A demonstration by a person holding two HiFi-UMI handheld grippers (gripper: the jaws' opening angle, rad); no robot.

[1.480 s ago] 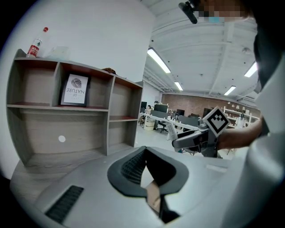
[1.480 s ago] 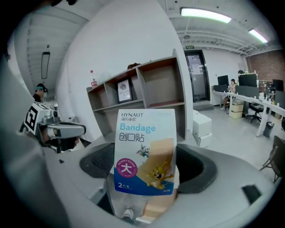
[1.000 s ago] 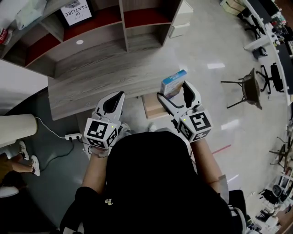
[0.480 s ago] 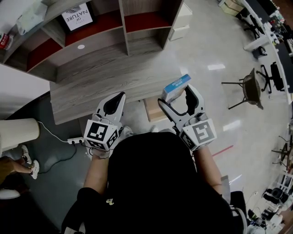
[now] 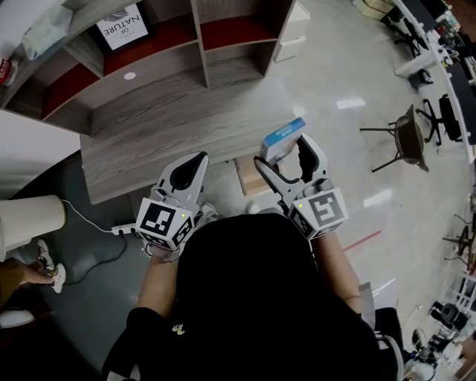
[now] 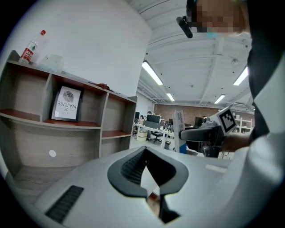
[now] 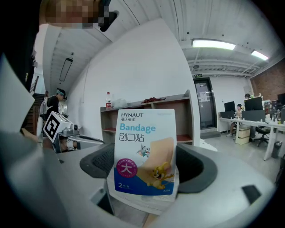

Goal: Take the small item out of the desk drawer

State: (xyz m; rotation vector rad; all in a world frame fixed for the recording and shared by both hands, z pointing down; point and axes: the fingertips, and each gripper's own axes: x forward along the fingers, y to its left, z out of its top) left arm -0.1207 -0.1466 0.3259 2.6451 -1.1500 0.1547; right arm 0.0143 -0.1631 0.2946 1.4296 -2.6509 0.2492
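My right gripper is shut on a small blue and white bandage box, held upright above the front right corner of the grey wood desk. The box fills the right gripper view, pinched low between the black pads. Just under it, a pale wooden drawer sticks out from the desk's front. My left gripper hovers at the desk's front edge, shut with nothing in it; its pads meet at the tip. The left gripper view also catches the box edge-on.
A shelf unit with a framed picture stands behind the desk. A power strip with a cable lies on the dark floor at left, near a person's feet. A chair stands at right.
Hardly anything: both grippers drifted slightly, and the right one keeps its hold on the bandage box above the drawer.
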